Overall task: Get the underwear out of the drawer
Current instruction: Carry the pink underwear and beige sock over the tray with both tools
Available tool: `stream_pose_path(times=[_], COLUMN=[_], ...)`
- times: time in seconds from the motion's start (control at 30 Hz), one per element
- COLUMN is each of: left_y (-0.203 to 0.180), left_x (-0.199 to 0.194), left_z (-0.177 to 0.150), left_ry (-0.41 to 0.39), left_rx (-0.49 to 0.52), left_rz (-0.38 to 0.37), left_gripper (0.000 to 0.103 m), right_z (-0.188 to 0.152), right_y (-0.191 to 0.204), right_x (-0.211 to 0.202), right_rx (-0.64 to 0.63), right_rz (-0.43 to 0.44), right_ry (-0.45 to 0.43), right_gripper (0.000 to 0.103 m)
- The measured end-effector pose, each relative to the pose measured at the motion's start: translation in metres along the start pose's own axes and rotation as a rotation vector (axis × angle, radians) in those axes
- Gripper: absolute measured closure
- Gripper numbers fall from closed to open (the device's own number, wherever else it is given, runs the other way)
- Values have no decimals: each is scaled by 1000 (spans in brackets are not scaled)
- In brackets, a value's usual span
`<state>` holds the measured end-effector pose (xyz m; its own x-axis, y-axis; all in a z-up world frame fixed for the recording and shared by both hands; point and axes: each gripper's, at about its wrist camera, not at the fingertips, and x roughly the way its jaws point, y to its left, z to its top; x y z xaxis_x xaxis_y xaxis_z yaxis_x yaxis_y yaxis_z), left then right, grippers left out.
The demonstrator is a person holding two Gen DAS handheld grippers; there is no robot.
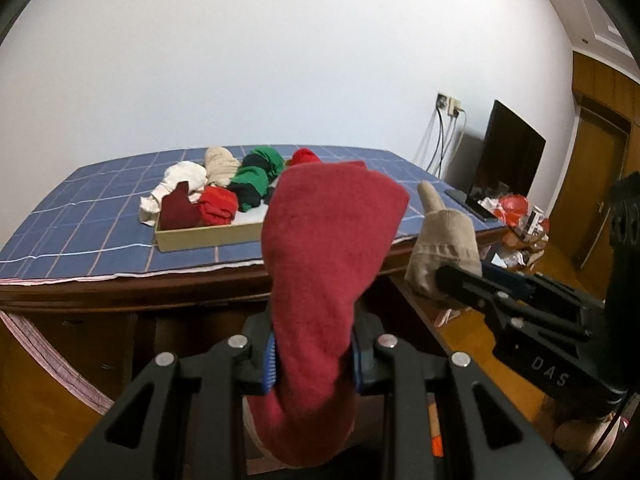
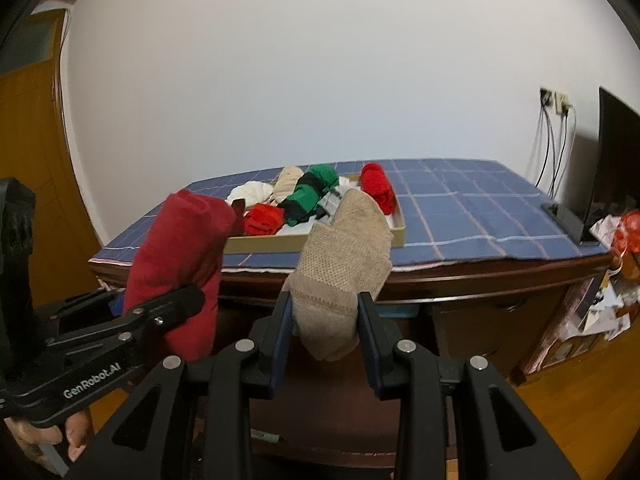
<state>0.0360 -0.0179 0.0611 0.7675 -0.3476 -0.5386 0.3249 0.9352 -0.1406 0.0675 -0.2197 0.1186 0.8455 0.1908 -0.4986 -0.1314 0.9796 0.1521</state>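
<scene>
While both grippers are lifted in front of the wooden table [image 2: 460, 280], each one holds a piece of rolled underwear. The left gripper [image 1: 312, 364] has its jaws narrow and pressed on a dark red underwear roll [image 1: 324, 264], which stands up between the blue pads and hides part of the table behind it. The right gripper [image 2: 326, 328] is closed on a beige underwear roll [image 2: 344, 256], with a mesh texture on the cloth; the two pads touch it on both sides near its lower end. In the left wrist view the right gripper is seen at the right side, beside the red roll and apart from it.

On the table lies a blue checked cloth [image 2: 472, 208], and on this cloth stands a shallow cardboard drawer tray [image 2: 400, 228]. Inside the tray there are more rolls: a white one [image 1: 182, 178], a pale beige one [image 1: 220, 164], a green and black one [image 1: 256, 178], a bright red one [image 1: 216, 206], a dark maroon one [image 1: 178, 210] and another red one [image 2: 378, 186] at the far right end. Both held rolls are outside the tray, in the air, nearer to the cameras than the table's front edge.

A dark screen [image 1: 508, 152] stands at the right of the table, and cables [image 1: 440, 140] hang from wall sockets behind it
</scene>
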Motion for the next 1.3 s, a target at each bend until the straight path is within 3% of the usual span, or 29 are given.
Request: stream_pose_path(times=[0.4,1.3], left_y=[13,16], left_x=[-4,20], left_z=[2,5], left_ry=[-59,-23], left_rx=[-66,-64], left_rz=[71,90], left_gripper=[78,78], right_z=[18,13], right_y=[12,3], right_x=[17,43], right_rx=[-75,-30], right_rz=[-92,-46], right_ry=[-54,9], right_gripper=[69,69])
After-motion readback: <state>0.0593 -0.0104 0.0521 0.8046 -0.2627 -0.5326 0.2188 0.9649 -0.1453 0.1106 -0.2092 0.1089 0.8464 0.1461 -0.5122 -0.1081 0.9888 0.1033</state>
